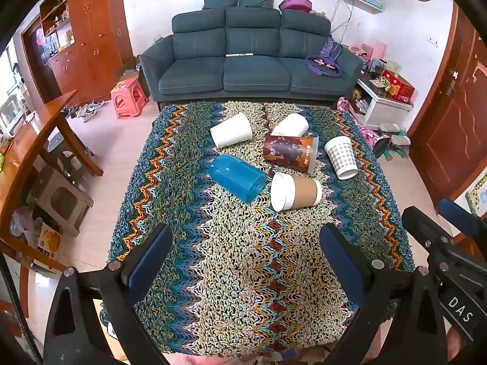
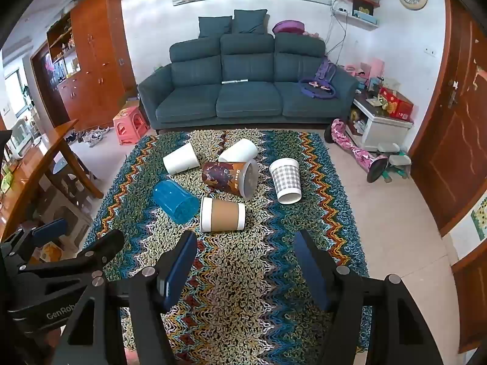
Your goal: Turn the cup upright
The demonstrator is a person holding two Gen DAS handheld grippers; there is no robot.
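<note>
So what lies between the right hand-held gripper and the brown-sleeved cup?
Only bare rug, seen in the right wrist view, separates the right hand-held gripper from the brown-sleeved cup.

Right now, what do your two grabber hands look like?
Both are black plastic frames with silver round bolts and two fingers padded in dark blue. The left gripper is labelled "GenRob" in white in the right wrist view; the right gripper shows "DAS" in the left wrist view.

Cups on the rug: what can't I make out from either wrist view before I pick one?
- Rear white cup: lower side hidden behind the printed cup, both views.
- Blue cup: contents unclear through tinted plastic.
- Sleeved cup: far side hidden by its own body.
- Printed cup lettering: too small.
</note>
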